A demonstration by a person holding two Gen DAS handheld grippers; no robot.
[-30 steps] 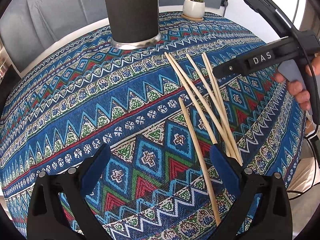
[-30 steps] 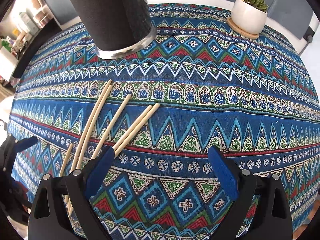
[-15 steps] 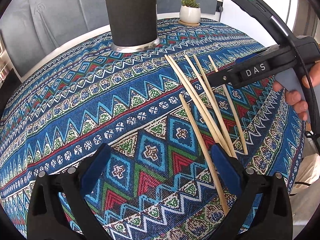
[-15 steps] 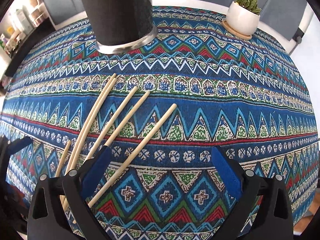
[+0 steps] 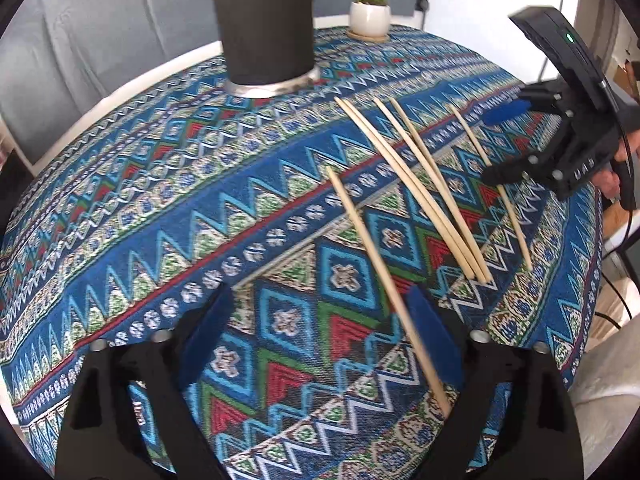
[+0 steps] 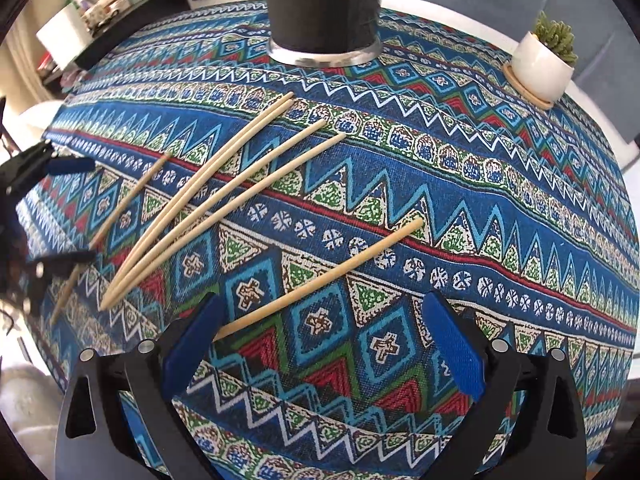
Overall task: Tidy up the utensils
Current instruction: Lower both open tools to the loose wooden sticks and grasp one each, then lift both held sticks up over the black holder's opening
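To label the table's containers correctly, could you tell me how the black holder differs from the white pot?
The black holder is tall and straight-sided; the white pot is short and rounded. The holder stands directly on the tablecloth, the pot on a wooden coaster. Both stand upright at the table's far side.

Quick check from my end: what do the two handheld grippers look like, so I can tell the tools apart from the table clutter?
Both match: the left gripper and right gripper have black angular bodies with silver pivot bolts and blue pads. From outside, the right one carries a black top bar with a green light, white lettering and a black cable.
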